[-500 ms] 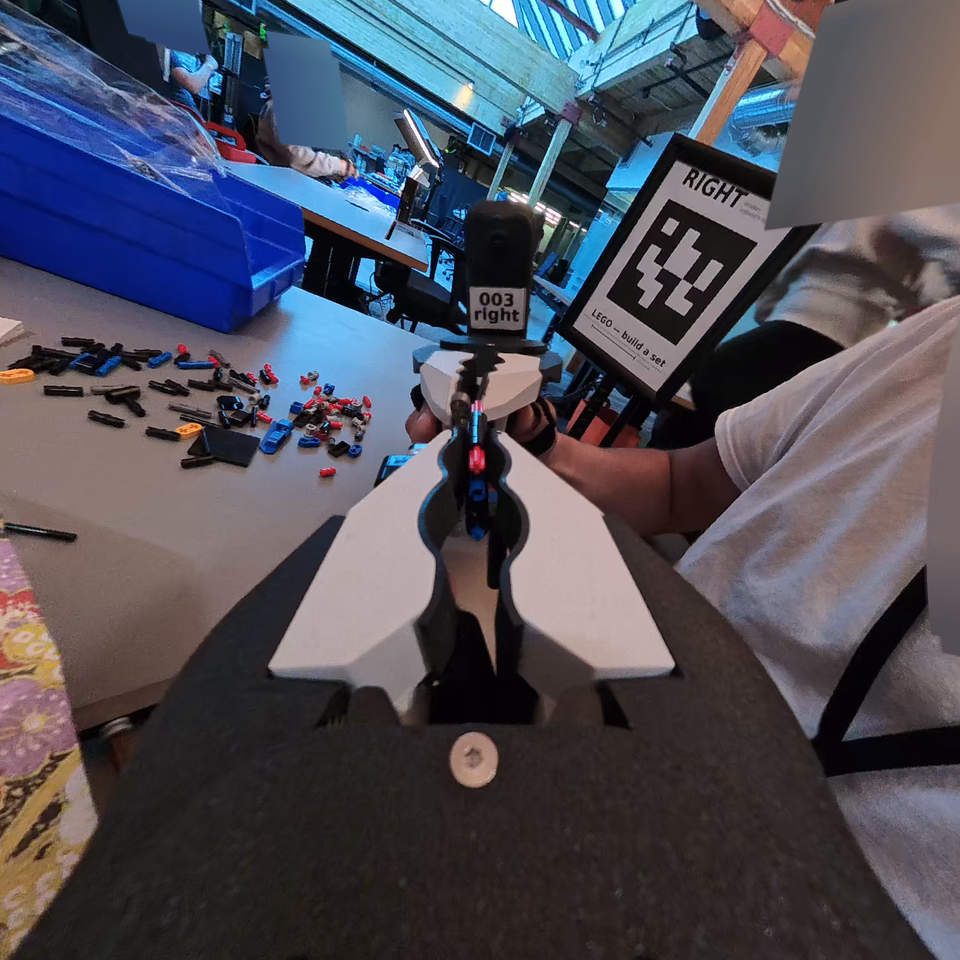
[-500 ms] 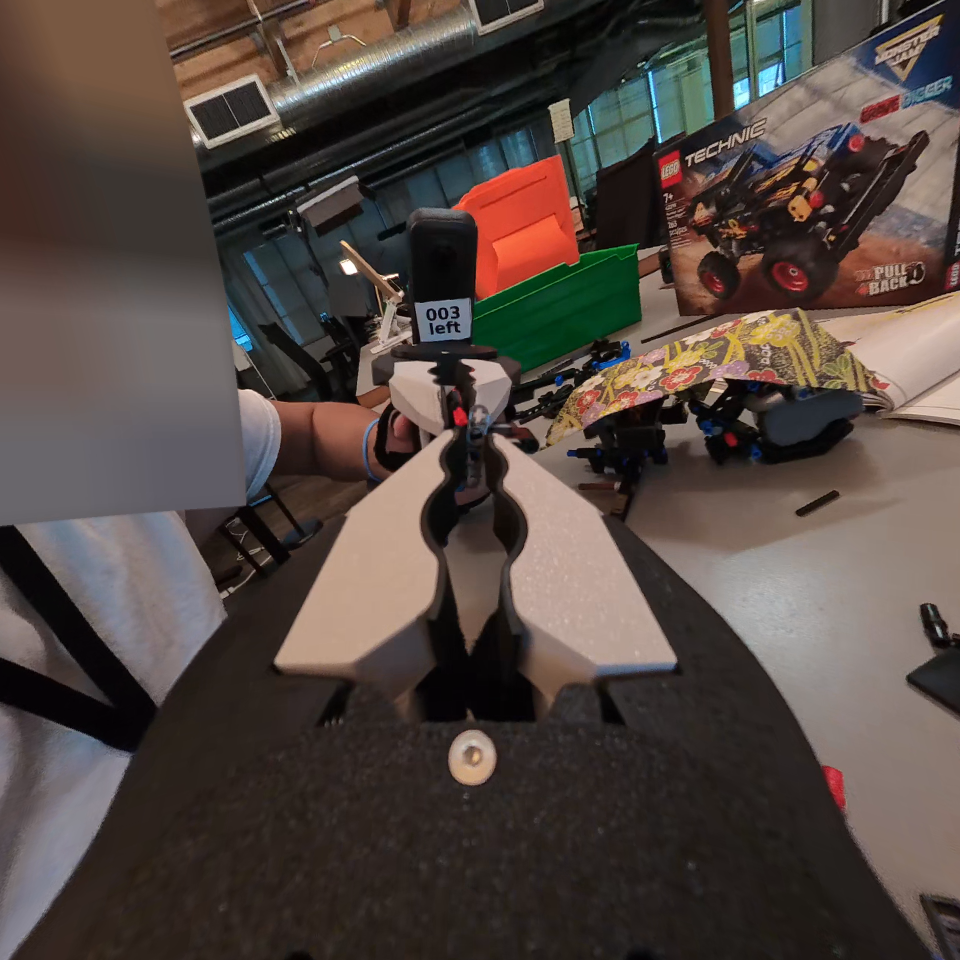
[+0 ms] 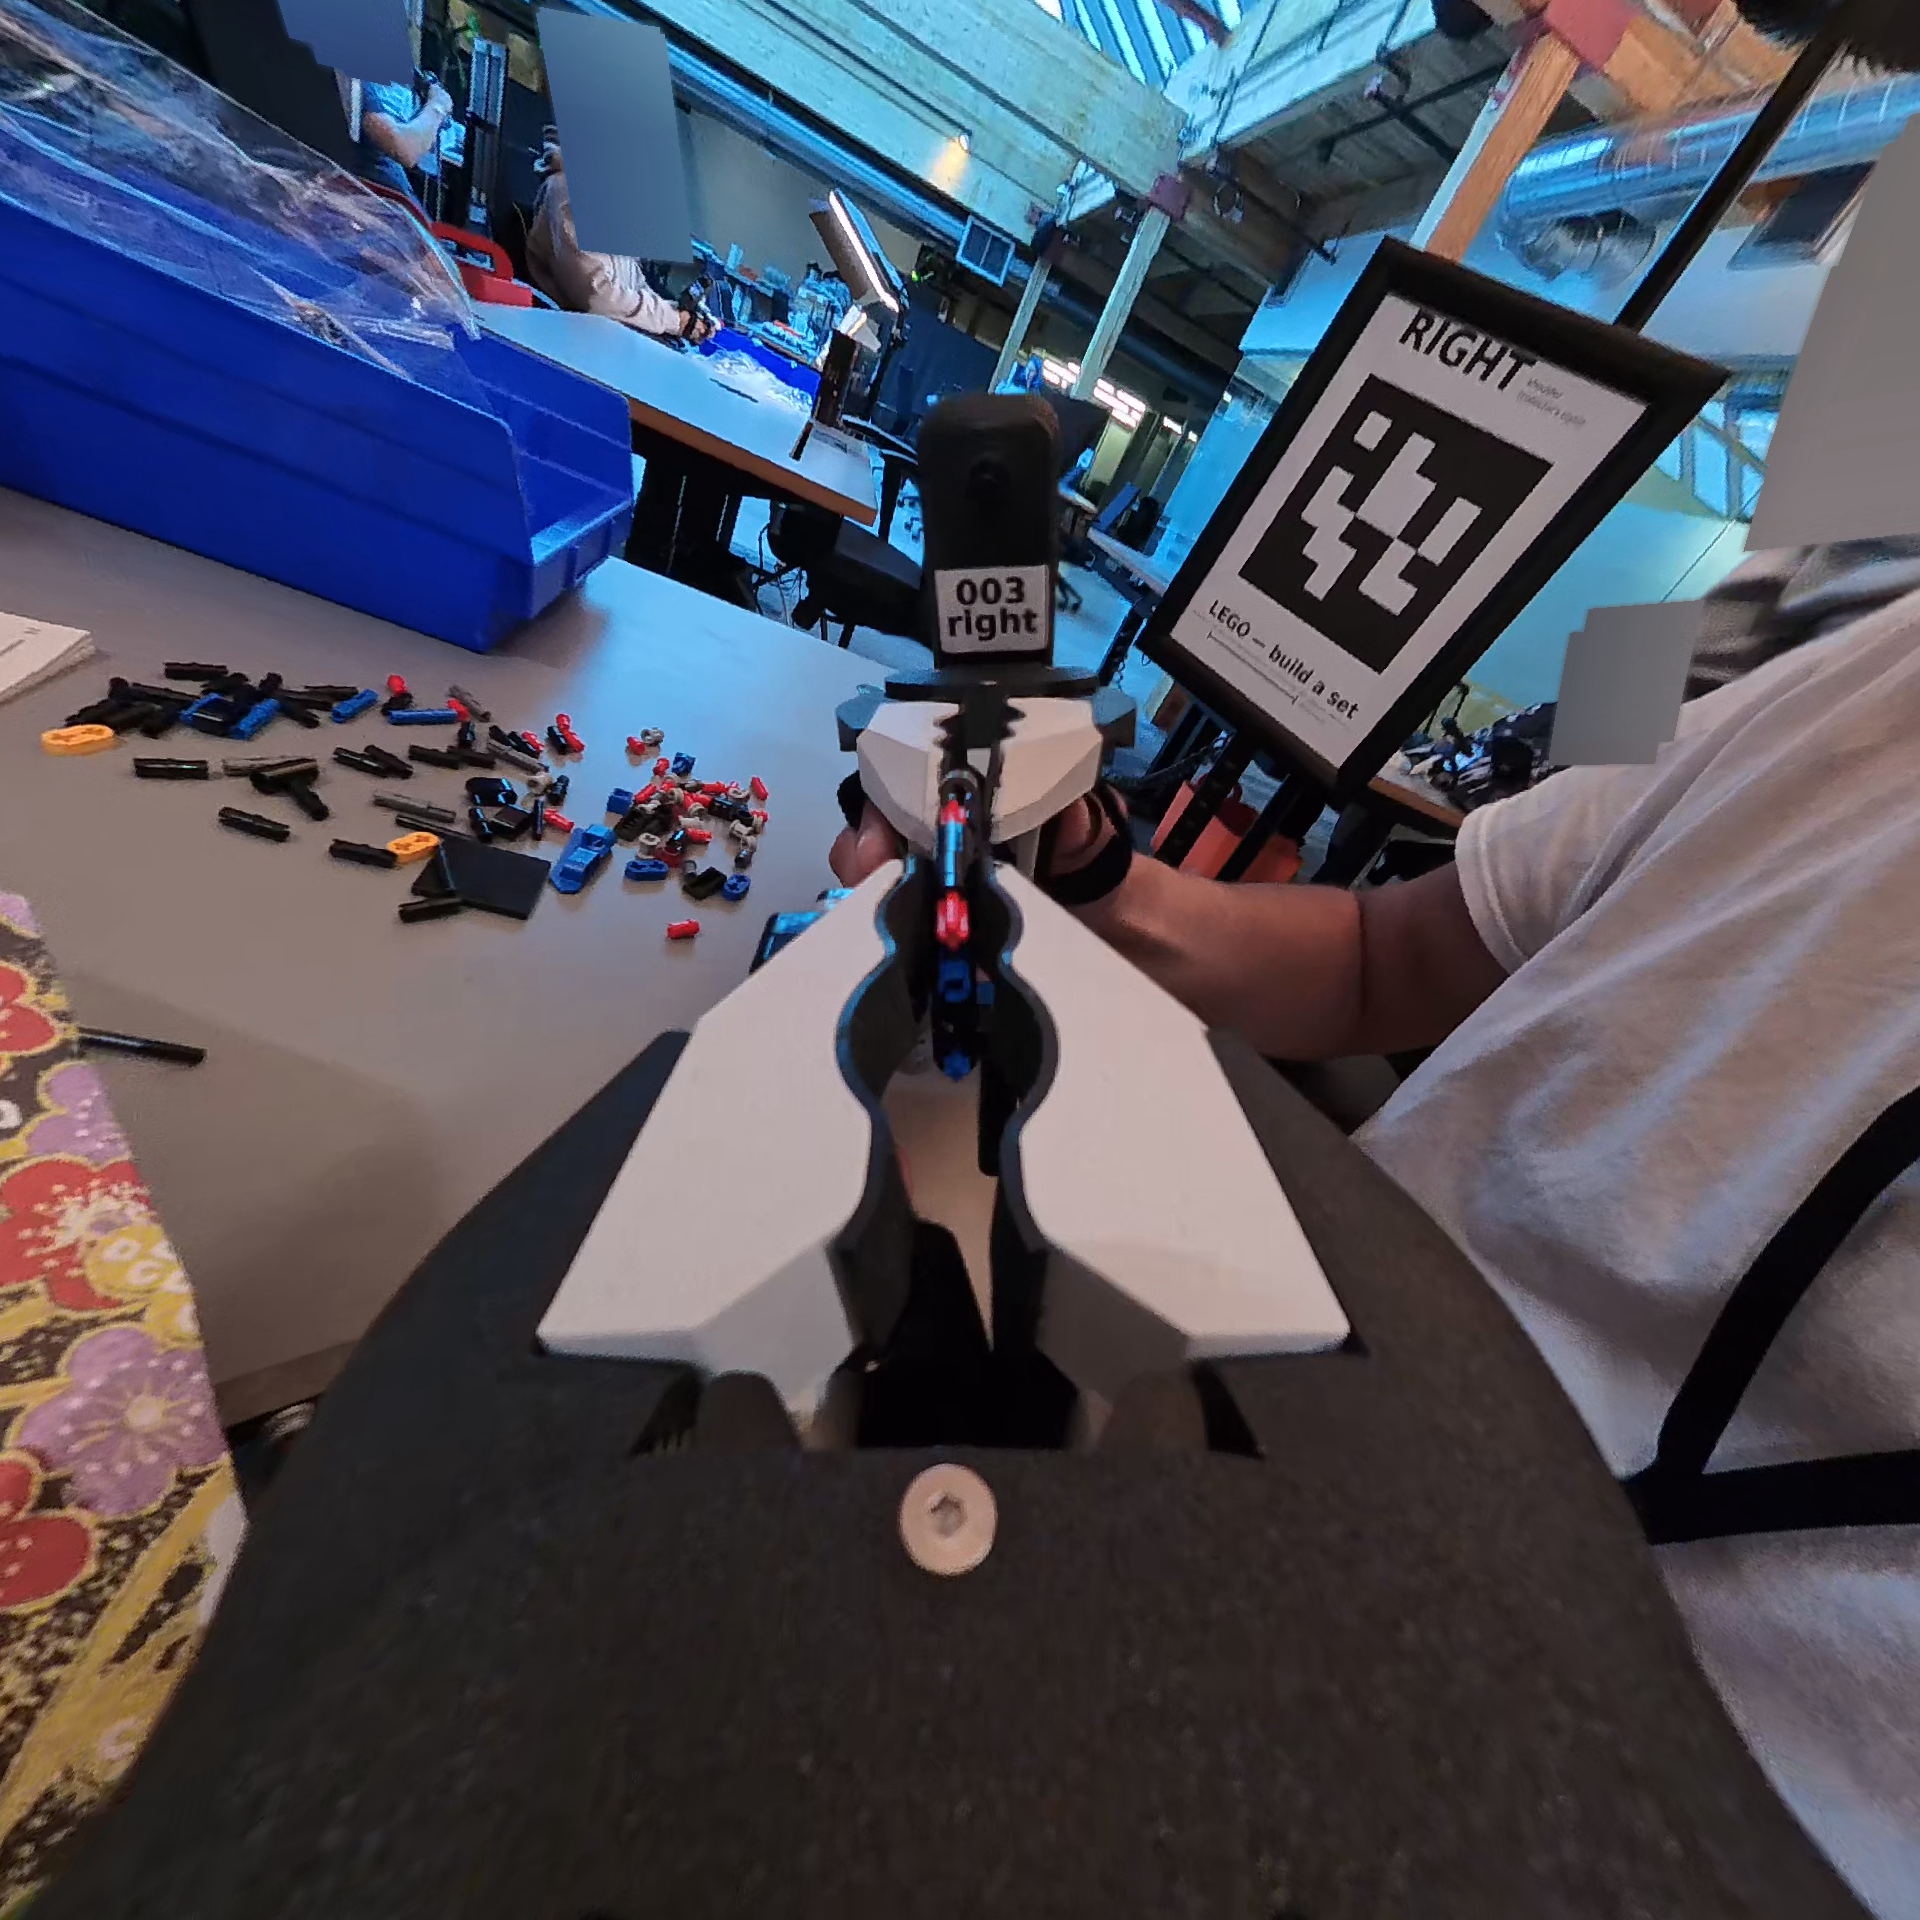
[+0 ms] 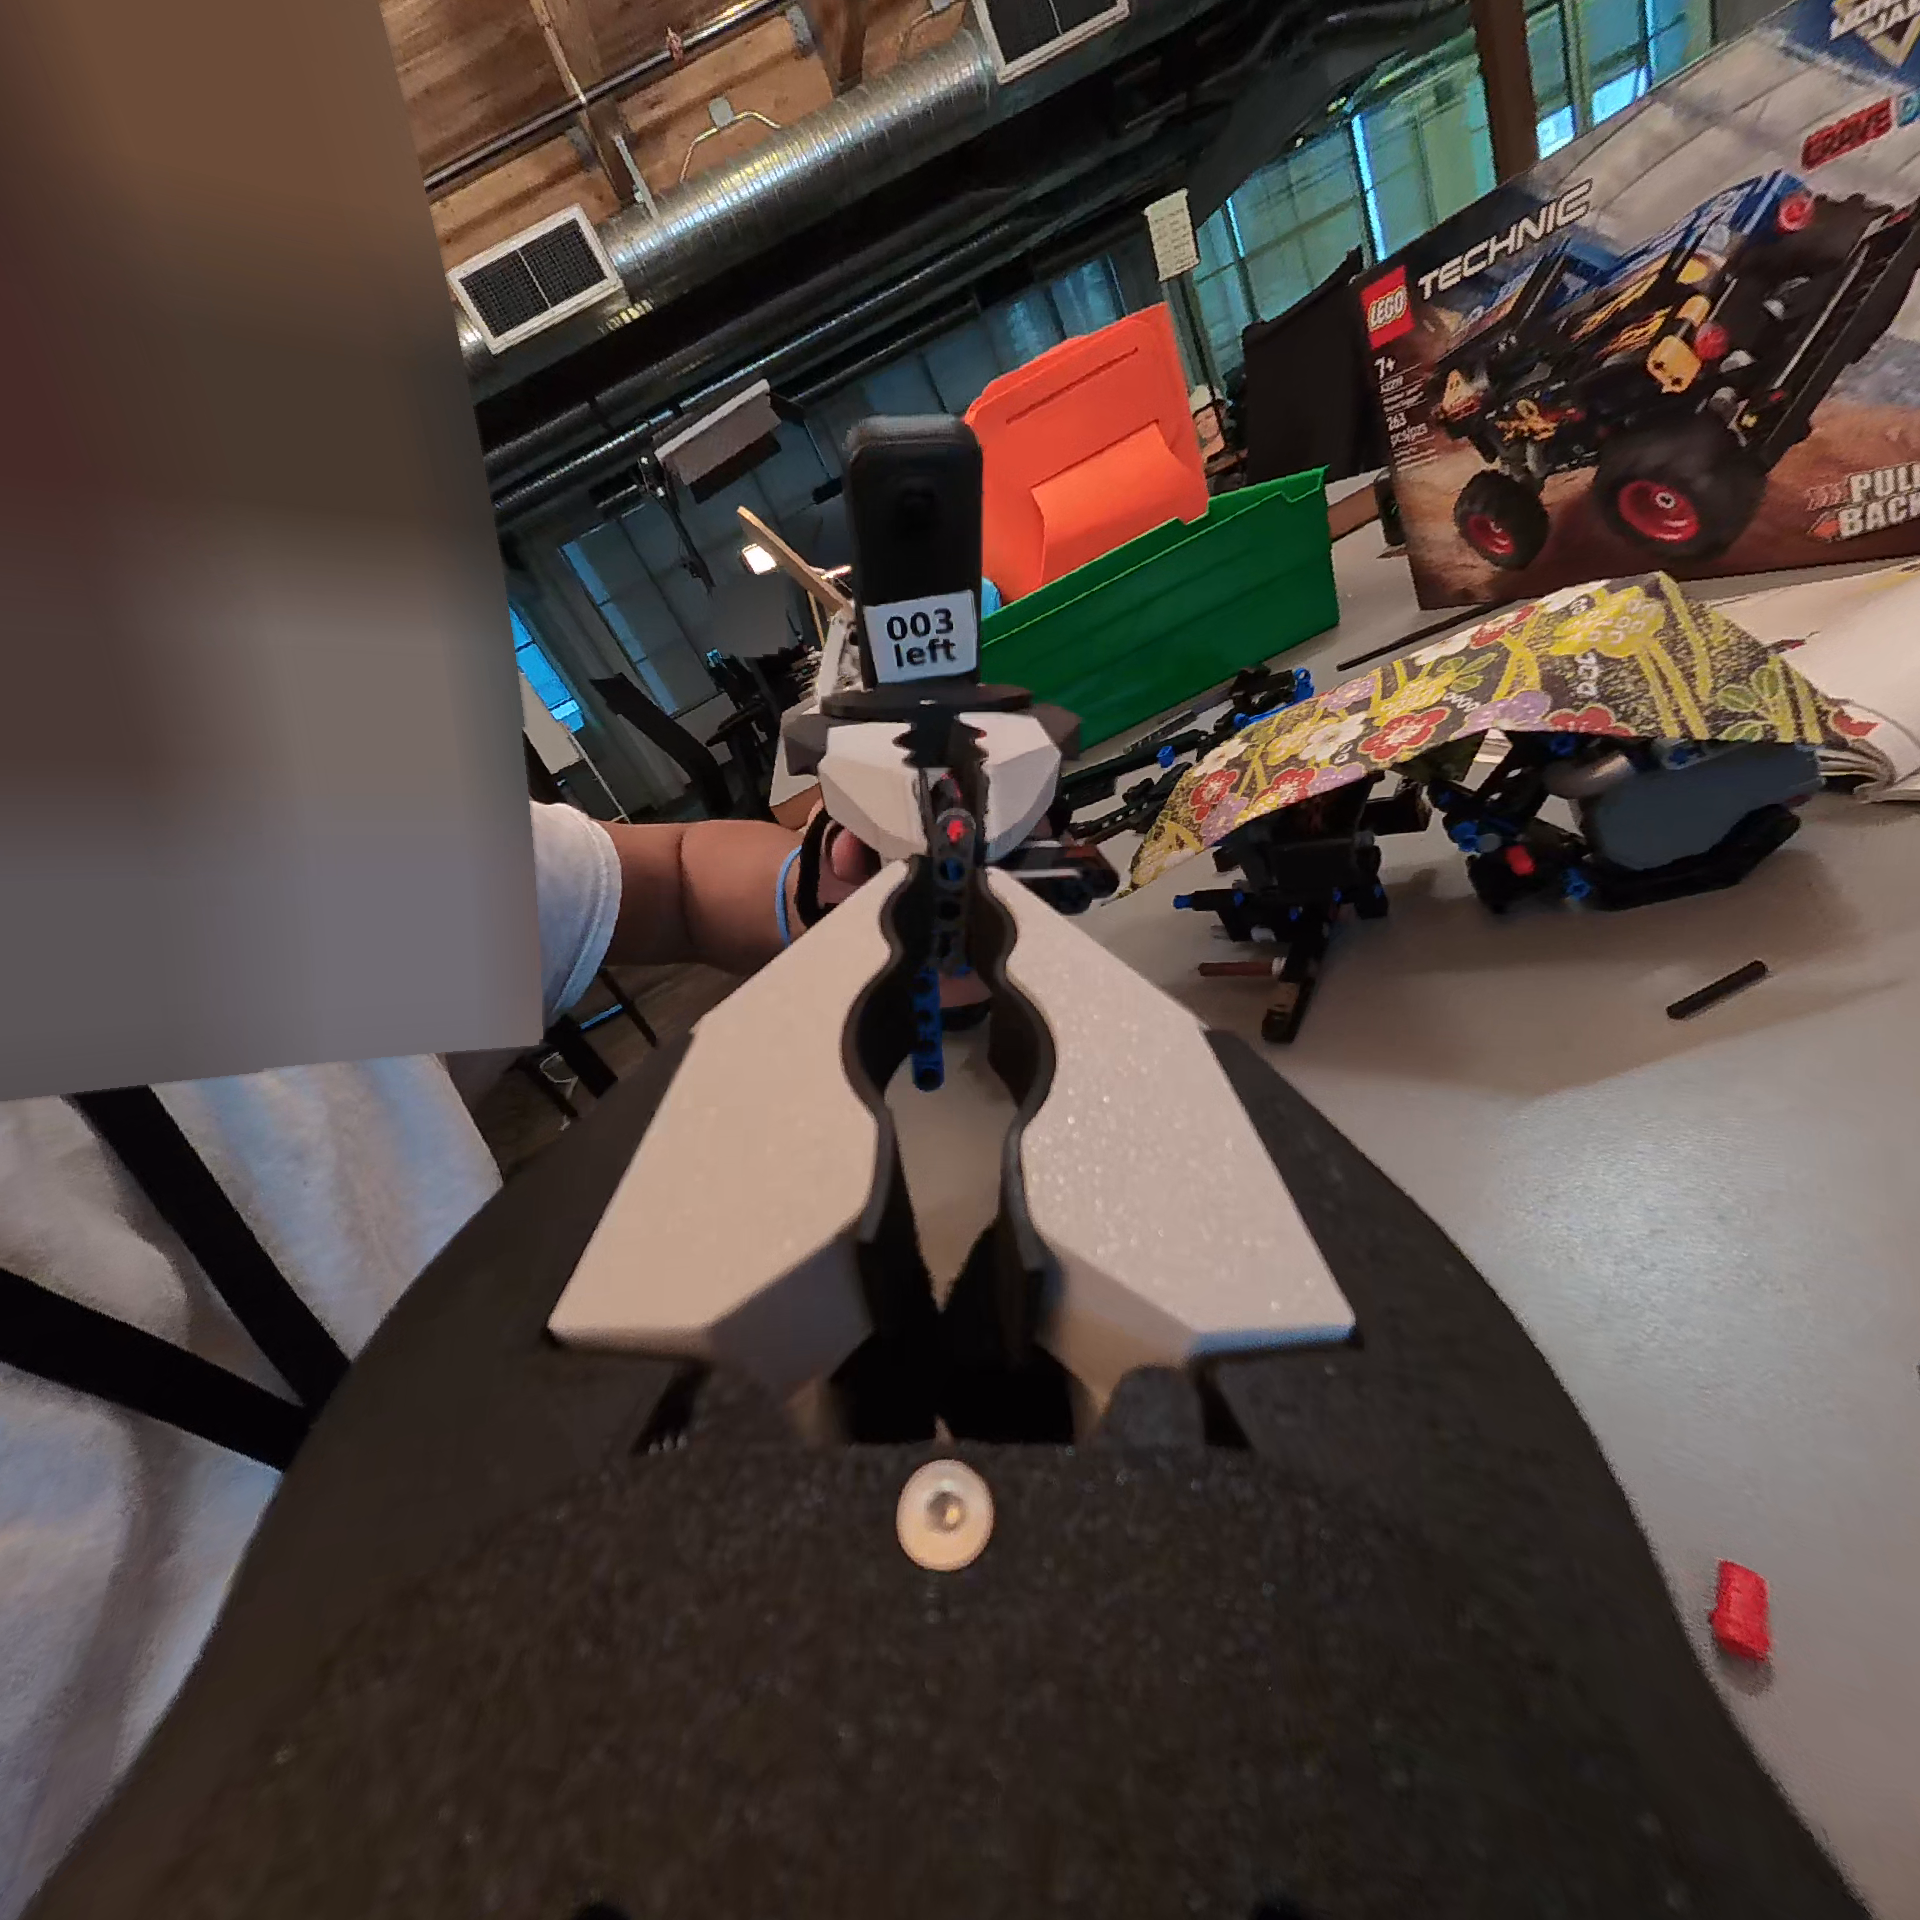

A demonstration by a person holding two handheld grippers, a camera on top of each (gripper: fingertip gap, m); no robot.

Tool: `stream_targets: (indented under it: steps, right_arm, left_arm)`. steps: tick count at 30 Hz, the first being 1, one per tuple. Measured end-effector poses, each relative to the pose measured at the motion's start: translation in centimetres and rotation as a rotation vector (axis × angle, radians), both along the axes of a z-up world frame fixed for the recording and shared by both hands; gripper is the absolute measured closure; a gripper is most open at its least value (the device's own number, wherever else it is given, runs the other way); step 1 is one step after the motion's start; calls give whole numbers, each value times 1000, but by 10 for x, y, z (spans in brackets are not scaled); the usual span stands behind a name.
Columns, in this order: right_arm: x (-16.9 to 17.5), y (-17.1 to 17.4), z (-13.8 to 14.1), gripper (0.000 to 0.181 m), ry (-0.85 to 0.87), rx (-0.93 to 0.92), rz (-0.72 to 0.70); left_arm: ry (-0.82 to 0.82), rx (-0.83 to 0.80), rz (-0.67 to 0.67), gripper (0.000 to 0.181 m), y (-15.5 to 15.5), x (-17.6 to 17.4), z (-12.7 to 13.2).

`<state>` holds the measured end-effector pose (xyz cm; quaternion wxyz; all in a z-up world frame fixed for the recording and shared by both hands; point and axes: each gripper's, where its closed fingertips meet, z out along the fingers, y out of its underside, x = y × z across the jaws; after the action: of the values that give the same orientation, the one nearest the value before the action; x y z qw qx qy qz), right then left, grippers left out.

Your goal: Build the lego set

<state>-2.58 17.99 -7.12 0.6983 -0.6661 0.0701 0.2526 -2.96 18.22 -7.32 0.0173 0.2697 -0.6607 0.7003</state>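
Both clenched on one thin beam at 12 o'clock, above counter edge: left hand-held gripper, right hand-held gripper. Risk: twisting apart, popping pins, dropping beam floorward.

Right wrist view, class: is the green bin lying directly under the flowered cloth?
No. The green bin stands bare, farther back on the table, while the flowered cloth drapes over a partly built black lego model.
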Motion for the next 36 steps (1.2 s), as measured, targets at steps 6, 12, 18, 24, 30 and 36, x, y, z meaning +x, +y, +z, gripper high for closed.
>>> stream_targets:
  steps: [6, 12, 18, 24, 30, 36]
  right_arm:
    - [1, -1, -2, 176, 9, -14, 12]
    - [0, 1, -5, 176, -19, -36, 15]
    - [-4, 2, -9, 176, -38, -65, 30]
    - [-6, 0, -11, 176, -36, -78, 56]
    - [-11, -1, -18, 176, -73, -131, 100]
    - [-18, -3, -28, 176, -117, -202, 146]
  left_arm:
    - [-12, 46, 3, 177, 0, 0, -2]
    - [6, 27, -5, 177, 2, 1, -2]
    - [-3, 66, -8, 176, 1, 0, -4]
    - [2, 96, -56, 177, -1, -4, -8]
    - [13, 121, -84, 177, -4, -8, -12]
    - [-3, 209, -124, 176, -8, -14, -22]
